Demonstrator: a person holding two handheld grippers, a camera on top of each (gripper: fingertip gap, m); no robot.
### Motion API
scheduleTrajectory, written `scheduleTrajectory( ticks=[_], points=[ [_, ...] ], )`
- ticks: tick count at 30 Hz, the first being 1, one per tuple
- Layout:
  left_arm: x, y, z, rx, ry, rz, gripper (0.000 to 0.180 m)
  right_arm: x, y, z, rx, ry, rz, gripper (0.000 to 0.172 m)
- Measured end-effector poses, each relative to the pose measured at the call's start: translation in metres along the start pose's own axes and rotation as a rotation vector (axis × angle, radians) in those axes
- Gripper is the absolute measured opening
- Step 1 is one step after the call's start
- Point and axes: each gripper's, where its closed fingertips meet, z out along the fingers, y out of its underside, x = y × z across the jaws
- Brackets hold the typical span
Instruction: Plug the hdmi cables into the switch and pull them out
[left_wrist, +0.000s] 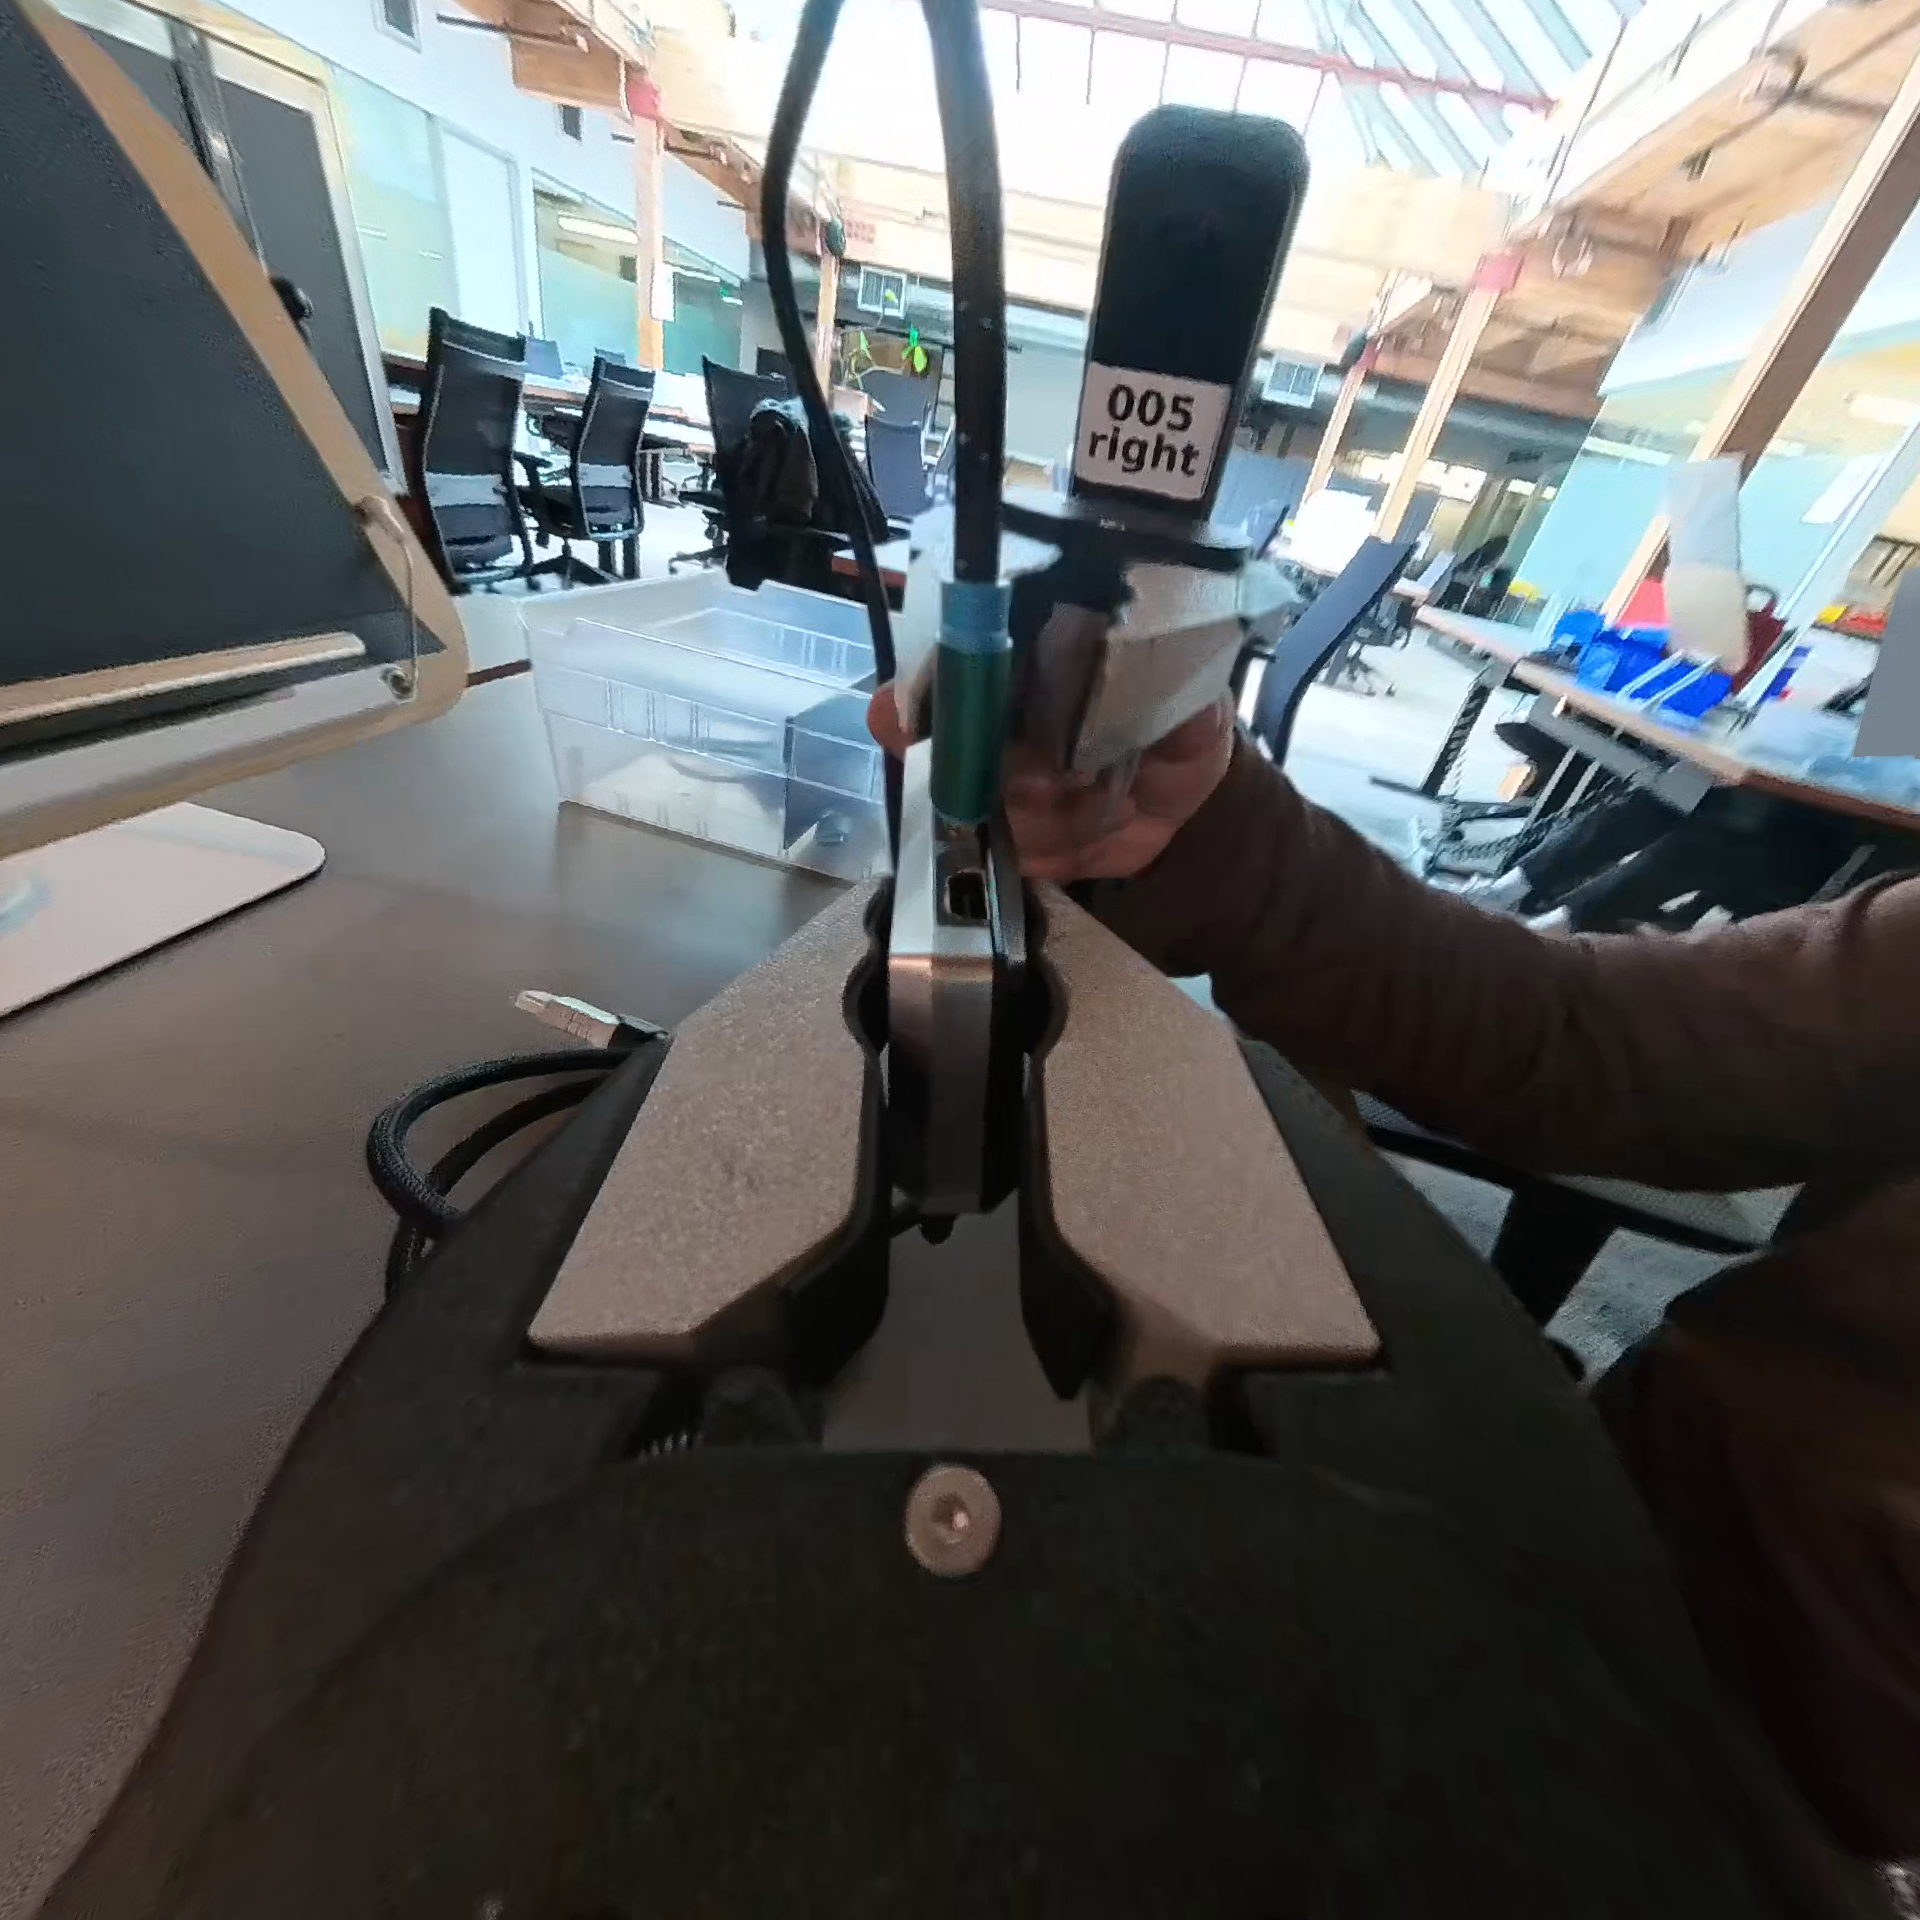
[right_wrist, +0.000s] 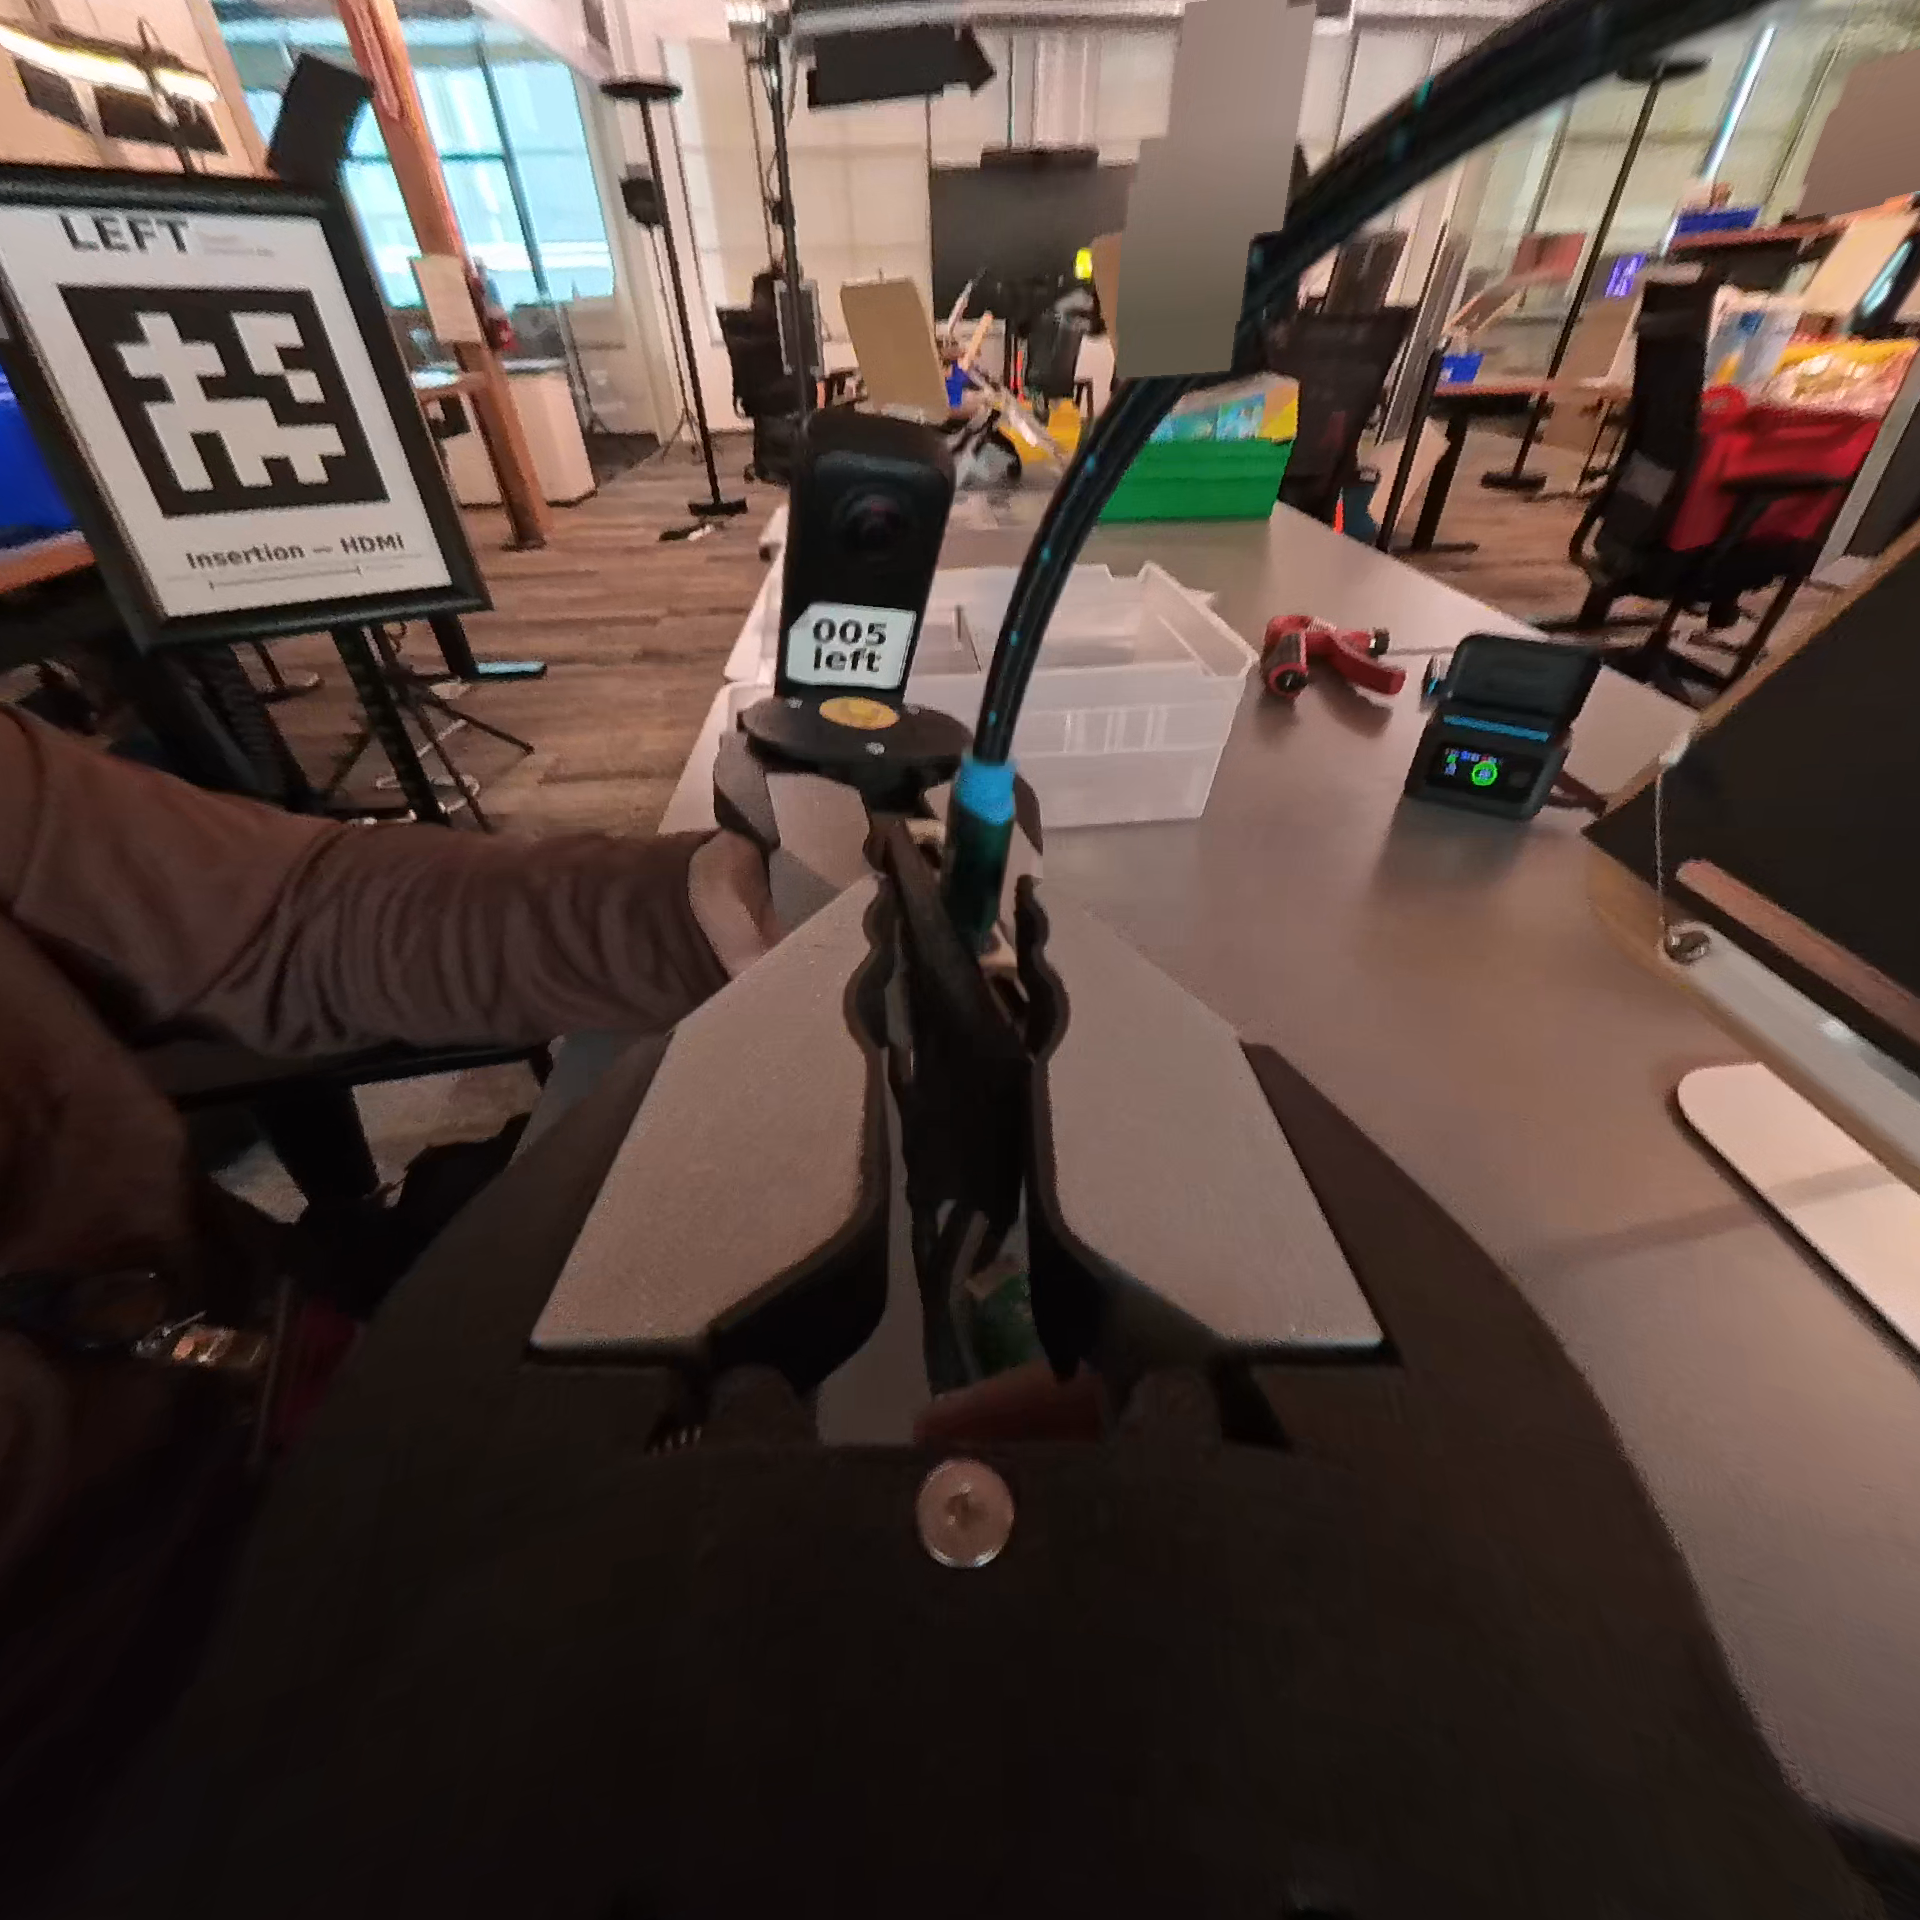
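Observation:
My left gripper (left_wrist: 956, 914) is shut on the HDMI switch (left_wrist: 940, 997), a thin silver and black slab held on edge above the table. One port (left_wrist: 966, 896) on its upper edge is open. A green and blue HDMI plug (left_wrist: 971, 717) on a black cable sits in the port beyond it. My right gripper (right_wrist: 956, 904) faces the left one and is shut on that green plug (right_wrist: 977, 862), with the switch's dark edge (right_wrist: 935, 987) running between its fingers. A second, braided cable with a silver plug (left_wrist: 577, 1016) lies loose on the table.
A monitor (left_wrist: 156, 468) stands at the left on a flat base (right_wrist: 1808, 1164). A clear plastic bin (right_wrist: 1101, 686) sits behind the grippers. A red tool (right_wrist: 1330, 655) and a small black device with a screen (right_wrist: 1496, 727) lie farther back. A framed sign on an easel (right_wrist: 229, 405) stands off the table. The grippers are tip to tip, or close to it.

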Motion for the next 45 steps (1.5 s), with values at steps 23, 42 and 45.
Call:
scheduleTrajectory(
  ticks=[23,42,45],
  points=[
    [0.003,0.000,0.000,0.014,0.055,-0.070,0.020,0.005,0.008,0.008,-0.021,0.020,-0.097,0.009],
    [0.004,-0.016,-0.004,0.116,0.119,-0.195,0.019,0.024,-0.038,-0.006,0.376,0.059,0.188,0.000],
    [-0.001,-0.019,-0.010,0.147,0.104,-0.192,0.020,0.022,-0.037,-0.016,0.334,0.011,0.194,0.000]
  ],
)
